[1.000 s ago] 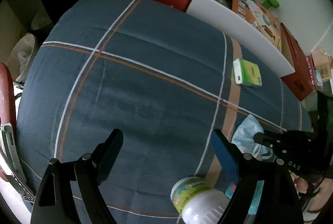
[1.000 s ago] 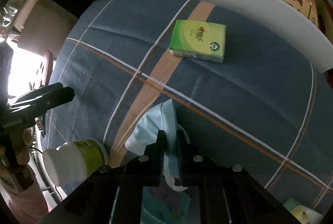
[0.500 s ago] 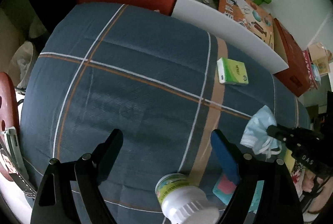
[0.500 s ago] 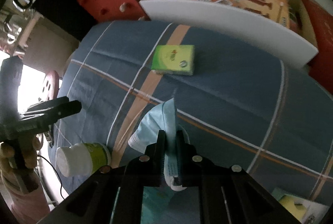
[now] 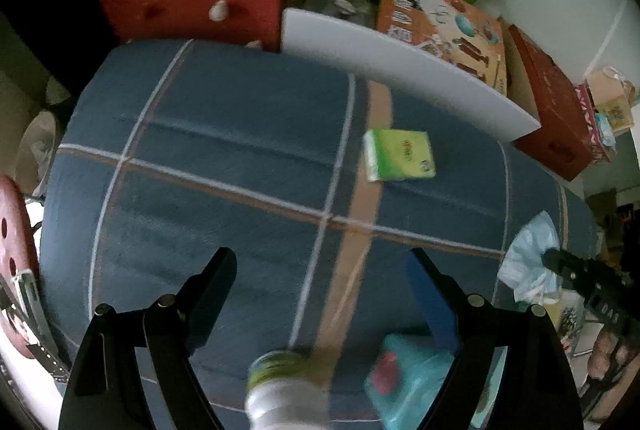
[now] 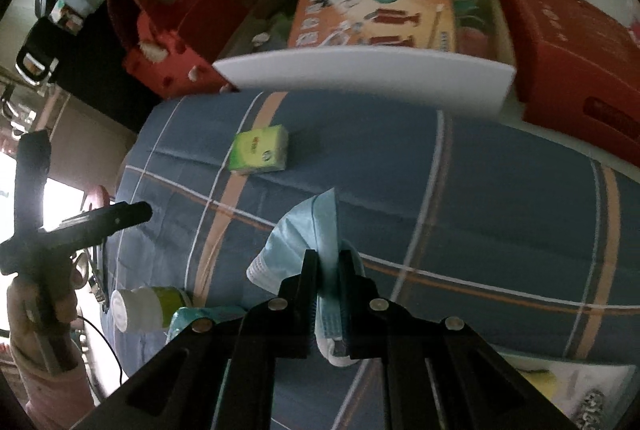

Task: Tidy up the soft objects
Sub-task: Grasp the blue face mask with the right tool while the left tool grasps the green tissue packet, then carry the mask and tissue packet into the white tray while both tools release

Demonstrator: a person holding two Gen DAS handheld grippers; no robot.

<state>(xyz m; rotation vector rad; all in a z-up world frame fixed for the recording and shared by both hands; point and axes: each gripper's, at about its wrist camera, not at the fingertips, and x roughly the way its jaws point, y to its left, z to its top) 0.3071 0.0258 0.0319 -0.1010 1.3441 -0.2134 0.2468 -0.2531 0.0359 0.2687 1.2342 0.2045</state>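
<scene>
My right gripper (image 6: 329,255) is shut on a light blue face mask (image 6: 304,234) and holds it above the blue plaid bedspread (image 6: 460,190). In the left wrist view the mask (image 5: 530,254) hangs from the right gripper (image 5: 550,257) at the right edge. My left gripper (image 5: 320,262) is open and empty above the bedspread (image 5: 224,134); in the right wrist view it (image 6: 140,212) shows at the left. A green tissue pack (image 5: 400,154) lies on the bed, also in the right wrist view (image 6: 260,149).
A white-capped green bottle (image 5: 286,390) (image 6: 144,308) and a teal packet (image 5: 408,378) lie at the near bed edge. A white board (image 6: 360,74), an orange picture box (image 6: 376,10) and red boxes (image 6: 568,66) stand beyond the far edge. A red stool (image 5: 12,230) is at left.
Both grippers have risen and pulled back from the bed. The right gripper has lifted the mask clear of the bedspread. The left gripper stays open.
</scene>
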